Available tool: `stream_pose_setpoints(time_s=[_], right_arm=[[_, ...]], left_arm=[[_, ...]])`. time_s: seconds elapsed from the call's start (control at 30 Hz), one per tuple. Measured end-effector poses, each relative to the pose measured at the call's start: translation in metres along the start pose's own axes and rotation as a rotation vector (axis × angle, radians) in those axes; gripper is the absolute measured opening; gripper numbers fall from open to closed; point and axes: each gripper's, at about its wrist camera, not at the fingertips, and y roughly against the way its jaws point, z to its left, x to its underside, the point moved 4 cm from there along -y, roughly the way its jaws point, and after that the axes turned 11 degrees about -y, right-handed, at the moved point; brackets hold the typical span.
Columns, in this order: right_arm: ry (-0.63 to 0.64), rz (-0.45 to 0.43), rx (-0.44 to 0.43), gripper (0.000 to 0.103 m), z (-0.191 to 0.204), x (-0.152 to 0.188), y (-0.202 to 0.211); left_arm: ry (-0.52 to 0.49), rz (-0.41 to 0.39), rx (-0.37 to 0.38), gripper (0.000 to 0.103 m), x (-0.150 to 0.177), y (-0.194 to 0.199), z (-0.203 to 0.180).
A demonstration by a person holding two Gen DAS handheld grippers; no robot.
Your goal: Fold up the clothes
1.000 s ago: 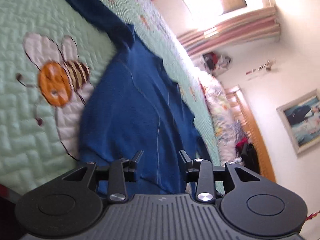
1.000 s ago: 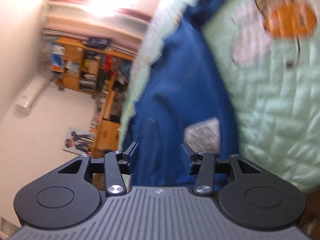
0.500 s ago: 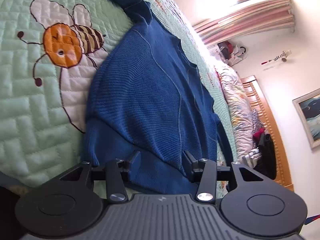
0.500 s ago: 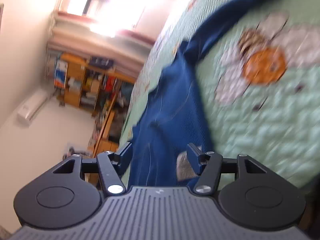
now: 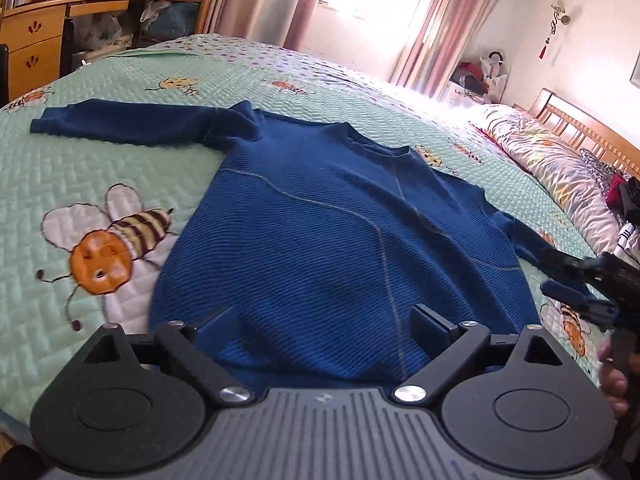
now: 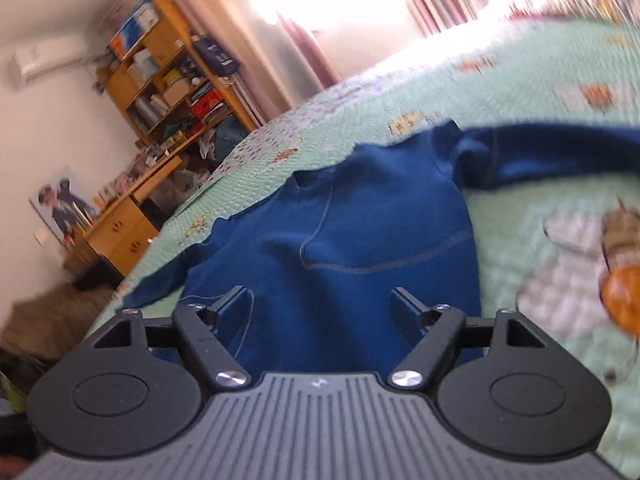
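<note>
**— What are your grippers doing?**

My left gripper has just been opening and its jaws stand wide, with nothing pinched between them; the sweater's hem lies under the gap. My right gripper has also just been opening, jaws apart, gripping nothing, over the same hem. From the left view I can also see the right gripper at the sweater's right sleeve end, with my hand behind it.

**— Any writing or label?**

Only a small mark moulded on each gripper's ribbed body, too small to read. No tag shows on the sweater.

**— And the sweater itself?**

The sweater is dark blue, ribbed knit, with pale seam lines curving across the body. It lies flat and unfolded on the quilt, hem toward me, collar away, both sleeves spread out to the sides.

**— What lies around the sweater?**

A stitched bee sits on the quilt just left of the sweater's body. Beyond the collar are pink curtains and a bright window. Far left of the sweater stands a wooden shelf crowded with boxes and books; their print is unreadable. A flowered pillow lies well right of it.
</note>
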Motion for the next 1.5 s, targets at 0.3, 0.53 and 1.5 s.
stream_pose_setpoints(time_s=[0.3, 0.53, 1.5], right_arm=[[0.315, 0.023, 0.093, 0.079, 0.015, -0.020, -0.078], [0.278, 0.000, 0.149, 0.080, -0.004, 0.001, -0.063], [0.464, 0.090, 0.252, 0.103, 0.010, 0.021, -0.094]], left_arm=[[-0.037, 0.036, -0.026, 0.096, -0.003, -0.019, -0.014], [-0.060, 0.054, -0.043, 0.096, 0.002, -0.031, -0.019], [-0.049, 0.084, -0.025, 0.096, 0.005, -0.033, -0.035]])
